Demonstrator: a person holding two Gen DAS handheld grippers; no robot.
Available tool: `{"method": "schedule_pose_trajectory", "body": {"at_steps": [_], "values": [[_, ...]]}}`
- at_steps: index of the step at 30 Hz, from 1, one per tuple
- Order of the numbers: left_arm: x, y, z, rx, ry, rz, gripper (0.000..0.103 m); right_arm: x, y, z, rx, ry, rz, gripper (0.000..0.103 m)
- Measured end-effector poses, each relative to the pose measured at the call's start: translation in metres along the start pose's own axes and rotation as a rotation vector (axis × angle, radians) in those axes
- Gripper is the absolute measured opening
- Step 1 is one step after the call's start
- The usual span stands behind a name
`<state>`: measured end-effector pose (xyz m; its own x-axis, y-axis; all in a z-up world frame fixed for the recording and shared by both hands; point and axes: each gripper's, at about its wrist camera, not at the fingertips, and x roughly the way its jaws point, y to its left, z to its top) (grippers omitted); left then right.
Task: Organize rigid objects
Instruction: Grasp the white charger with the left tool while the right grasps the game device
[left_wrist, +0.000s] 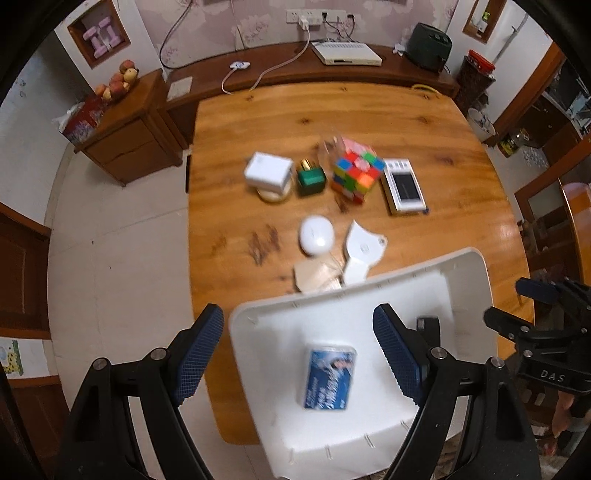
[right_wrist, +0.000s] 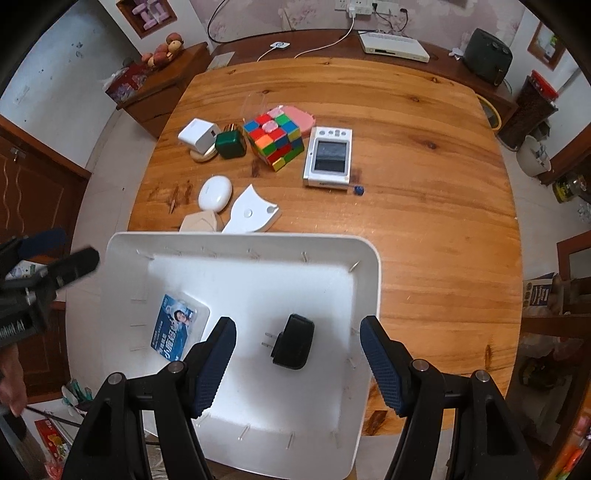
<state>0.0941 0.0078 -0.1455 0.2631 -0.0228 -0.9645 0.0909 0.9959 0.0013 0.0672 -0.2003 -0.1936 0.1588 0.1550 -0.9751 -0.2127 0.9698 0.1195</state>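
A white tray (right_wrist: 365, 280) sits at the table's near edge and holds a blue card packet (right_wrist: 175, 332) and a black plug adapter (right_wrist: 293, 347). My right gripper (right_wrist: 297, 363) is open above the tray, around the adapter without touching it. My left gripper (left_wrist: 297, 354) is open and empty above the tray's (left_wrist: 469, 288) left part, near the blue packet (left_wrist: 328, 376). Beyond the tray lie a colour cube (right_wrist: 275, 142), a green box (right_wrist: 229, 144), a white charger (right_wrist: 197, 137), a white oval case (right_wrist: 215, 192), a white cut-out piece (right_wrist: 251, 212), a beige piece (right_wrist: 201, 222) and a white screen device (right_wrist: 328, 157).
The round wooden table (right_wrist: 424, 206) has a sideboard (right_wrist: 332, 48) behind it with a white box, cables and a dark speaker. A low cabinet with fruit (right_wrist: 162, 74) stands at the left. A pink case (right_wrist: 297, 114) lies behind the cube.
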Motion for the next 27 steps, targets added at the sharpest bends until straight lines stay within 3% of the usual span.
{"method": "schedule_pose_trajectory", "body": {"at_steps": [7, 15, 21, 23, 27], "values": [[-0.019, 0.024, 0.042, 0.035, -0.061, 0.002, 0.085, -0.026, -0.009, 0.028, 0.043, -0.048, -0.028, 0.071], [-0.019, 0.039, 0.088, 0.057, -0.091, -0.071, 0.086, -0.064, -0.019, 0.078, 0.132, -0.141, -0.094, 0.071], [0.020, 0.047, 0.112, 0.025, -0.022, -0.101, 0.086, -0.057, -0.027, 0.119, 0.163, -0.116, -0.110, 0.074], [0.036, 0.046, 0.118, 0.024, 0.001, -0.085, 0.086, -0.046, -0.029, 0.130, 0.150, -0.095, -0.112, 0.079], [0.074, 0.051, 0.129, -0.005, 0.073, -0.056, 0.086, -0.005, -0.031, 0.152, 0.096, -0.017, -0.127, 0.080]]}}
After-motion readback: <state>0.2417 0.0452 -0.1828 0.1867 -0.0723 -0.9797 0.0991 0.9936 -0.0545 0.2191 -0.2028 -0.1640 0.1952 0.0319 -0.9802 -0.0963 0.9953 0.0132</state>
